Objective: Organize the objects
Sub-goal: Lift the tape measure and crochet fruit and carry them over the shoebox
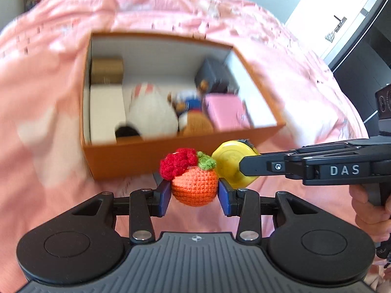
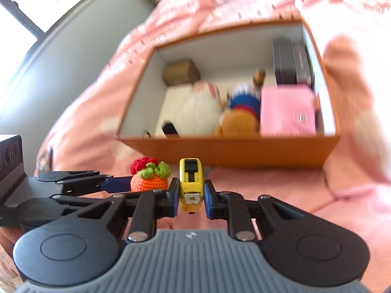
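Note:
My left gripper (image 1: 194, 193) is shut on an orange crocheted fruit (image 1: 194, 186) with a red flower and green leaf, held in front of an open orange box (image 1: 136, 156). My right gripper (image 2: 190, 193) is shut on a yellow tape measure (image 2: 191, 183), held just right of the fruit. In the left wrist view the tape measure (image 1: 231, 164) and the right gripper come in from the right. In the right wrist view the fruit (image 2: 149, 183) and the left gripper come in from the left, before the box (image 2: 232, 151).
The box lies on a pink bedspread (image 1: 48, 97). Inside are a gold box (image 1: 106, 70), a white plush (image 1: 151, 109), a blue and brown plush (image 1: 193, 114), a pink case (image 1: 226, 114) and a dark box (image 1: 215, 75). A window (image 2: 36, 5) is at the left.

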